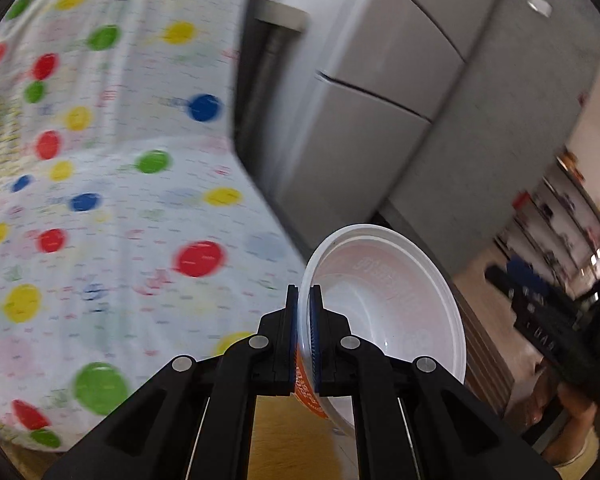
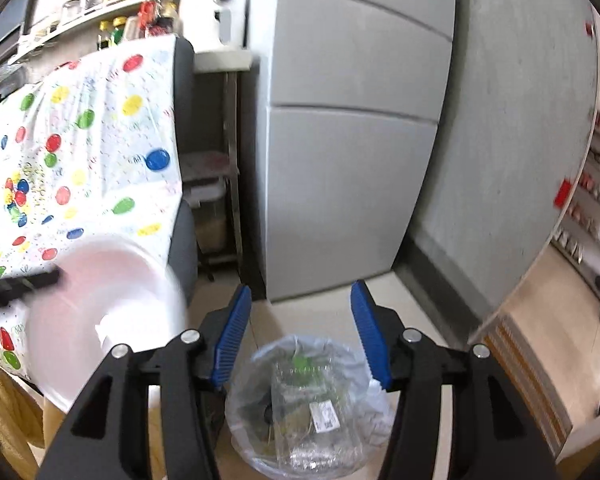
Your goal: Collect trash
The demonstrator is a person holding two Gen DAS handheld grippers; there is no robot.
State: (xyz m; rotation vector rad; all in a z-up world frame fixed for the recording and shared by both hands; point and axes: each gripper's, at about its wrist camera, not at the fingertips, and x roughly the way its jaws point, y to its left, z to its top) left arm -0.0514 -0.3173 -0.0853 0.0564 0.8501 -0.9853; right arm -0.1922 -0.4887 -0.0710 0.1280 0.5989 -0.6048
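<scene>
The left hand-held gripper (image 1: pixel 304 300) is closed on the rim of a white disposable bowl (image 1: pixel 384 312). One blue pad sits inside the wall and the other outside, against the orange printed band on the bowl's outer face. The bowl is held on edge, its open side turned toward the right of the left wrist view, and it looks empty inside. In the right wrist view the same bowl (image 2: pixel 104 320) appears blurred at the lower left, with the tip of the left hand-held gripper (image 2: pixel 40 280) at its upper rim.

The right hand-held gripper (image 2: pixel 300 328) stands open, its blue pads (image 2: pixel 370 336) well apart and nothing between them. It is poised above a trash bin (image 2: pixel 300 408) lined with a clear plastic bag. Crumpled clear wrapping and a piece bearing a white label (image 2: pixel 324 416) lie inside the bin. The bin stands on a pale tiled floor (image 2: pixel 312 312).

A cloth with coloured dots (image 1: pixel 140 220) covers the counter to the left in both views. A bare wooden edge (image 1: pixel 276 432) shows below the bowl. A grey refrigerator (image 2: pixel 348 160) stands behind the bin, with a white appliance (image 2: pixel 216 12) on a narrow rack beside it. In the left wrist view the right hand-held gripper (image 1: pixel 548 320) appears at the far right, held by a person's hand (image 1: pixel 576 412). Shelves of goods (image 2: pixel 592 220) line the far right, too blurred to identify.
</scene>
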